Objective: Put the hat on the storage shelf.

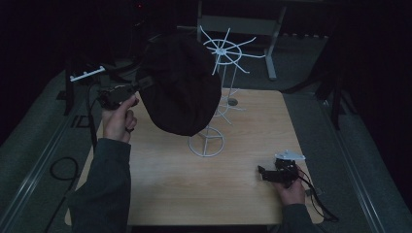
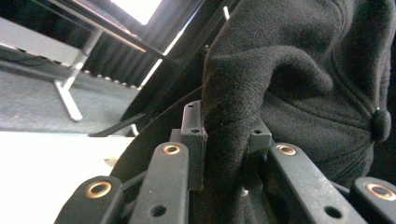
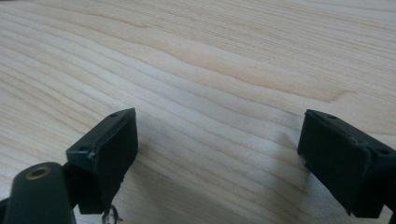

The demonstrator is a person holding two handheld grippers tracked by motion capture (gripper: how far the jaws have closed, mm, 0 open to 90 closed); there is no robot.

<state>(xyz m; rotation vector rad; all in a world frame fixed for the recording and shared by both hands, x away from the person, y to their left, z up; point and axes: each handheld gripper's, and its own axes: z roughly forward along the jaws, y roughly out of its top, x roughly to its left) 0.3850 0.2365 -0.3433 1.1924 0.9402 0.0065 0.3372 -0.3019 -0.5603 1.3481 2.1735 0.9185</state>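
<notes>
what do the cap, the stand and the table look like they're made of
Cap: soft black fabric, likely fleece or brushed wool, with a fuzzy matte nap that folds where the left claw pinches it. Stand: thin white wire, probably painted metal, given its slim rods and rings. Table: pale wood or wood-look laminate, with a smooth, low-sheen grain.

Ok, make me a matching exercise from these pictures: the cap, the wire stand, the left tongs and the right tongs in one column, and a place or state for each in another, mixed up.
Things:
1. cap
2. wire stand
3. left tongs
4. right tongs

Places or states:
A. open, low over the bare wood near the table's right front corner
B. white, upright on the table
C. black, held up in the air in front of the stand
D. shut on a fold of fabric

Pairs: 1-C, 2-B, 3-D, 4-A
</notes>
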